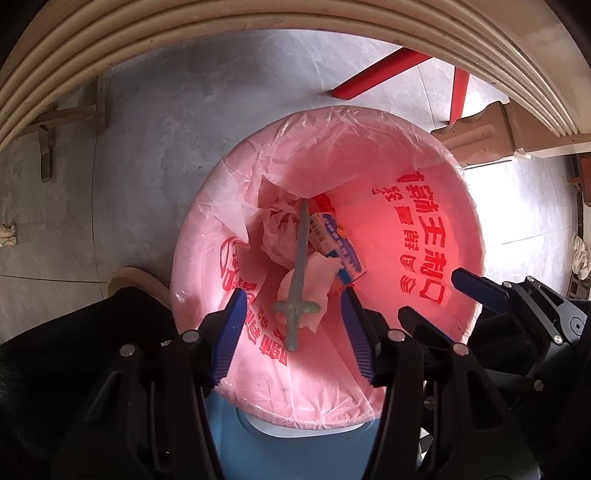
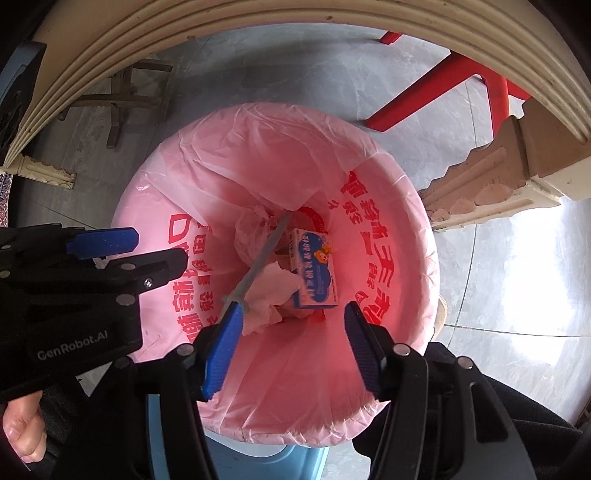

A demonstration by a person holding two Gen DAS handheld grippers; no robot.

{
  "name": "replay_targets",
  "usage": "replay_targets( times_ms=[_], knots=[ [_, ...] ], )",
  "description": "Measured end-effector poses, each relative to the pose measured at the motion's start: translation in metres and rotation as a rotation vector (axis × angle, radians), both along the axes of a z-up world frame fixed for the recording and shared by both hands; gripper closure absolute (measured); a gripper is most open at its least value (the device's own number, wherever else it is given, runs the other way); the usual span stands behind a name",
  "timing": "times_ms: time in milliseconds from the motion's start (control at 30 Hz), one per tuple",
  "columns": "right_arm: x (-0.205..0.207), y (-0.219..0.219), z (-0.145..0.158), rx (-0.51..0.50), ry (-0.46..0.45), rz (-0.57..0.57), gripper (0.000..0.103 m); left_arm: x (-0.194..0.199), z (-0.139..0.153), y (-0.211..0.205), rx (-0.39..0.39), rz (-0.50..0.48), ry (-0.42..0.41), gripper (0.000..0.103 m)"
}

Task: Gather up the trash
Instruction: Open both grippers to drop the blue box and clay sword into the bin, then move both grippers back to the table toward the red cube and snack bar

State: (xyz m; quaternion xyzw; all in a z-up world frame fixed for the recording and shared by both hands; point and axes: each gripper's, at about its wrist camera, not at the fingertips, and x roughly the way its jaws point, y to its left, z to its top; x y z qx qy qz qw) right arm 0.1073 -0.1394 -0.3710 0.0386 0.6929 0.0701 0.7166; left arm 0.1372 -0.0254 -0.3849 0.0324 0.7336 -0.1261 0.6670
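A blue bin lined with a pink plastic bag [image 1: 406, 206] [image 2: 388, 236] stands on the floor below both grippers. Inside lie a grey-green toy sword [image 1: 300, 273] [image 2: 258, 266], crumpled pink tissue [image 1: 314, 291] [image 2: 269, 291], a crumpled plastic bag [image 1: 277, 229] and a small blue-and-white carton [image 1: 338, 245] [image 2: 314, 273]. My left gripper [image 1: 295, 332] is open and empty above the bin mouth. My right gripper [image 2: 291, 339] is open and empty above it too. Each gripper shows in the other's view, left [image 2: 103, 243] and right [image 1: 480, 288].
A cream table edge [image 1: 258, 22] [image 2: 295, 26] arches over the top. A red chair's legs [image 1: 388, 70] [image 2: 443, 81] stand beyond the bin. A carved table leg [image 2: 498, 177] is at the right. Grey tiled floor [image 1: 166, 129] surrounds the bin.
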Motion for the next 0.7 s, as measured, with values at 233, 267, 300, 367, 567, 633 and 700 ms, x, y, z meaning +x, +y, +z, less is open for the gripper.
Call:
replay_targets(
  times_ms=[233,267,300,367,567,633,700],
  knots=[
    [-0.001,0.000,0.003,-0.011,-0.008,0.001,0.047,-0.002,0.003,-0.001,0.000,-0.008,-0.009,0.050],
    [-0.001,0.001,0.003,-0.013,-0.009,0.002,0.047,-0.002,0.004,0.000,-0.001,-0.009,-0.011,0.050],
    [-0.001,0.000,0.004,-0.015,-0.010,0.003,0.047,-0.002,0.005,0.000,-0.001,-0.010,-0.011,0.050],
    [-0.002,0.001,0.005,-0.023,-0.014,0.007,0.047,-0.004,0.006,0.000,0.001,-0.015,-0.013,0.050],
    [-0.008,0.003,0.021,-0.033,-0.042,0.020,0.047,-0.013,0.019,0.007,0.039,-0.041,-0.044,0.049],
    [-0.012,0.005,0.031,-0.029,-0.058,0.027,0.047,-0.016,0.029,0.014,0.032,-0.035,-0.048,0.049],
    [-0.017,0.007,0.044,-0.027,-0.079,0.034,0.047,-0.021,0.045,0.024,0.004,-0.015,-0.059,0.049]
  ],
)
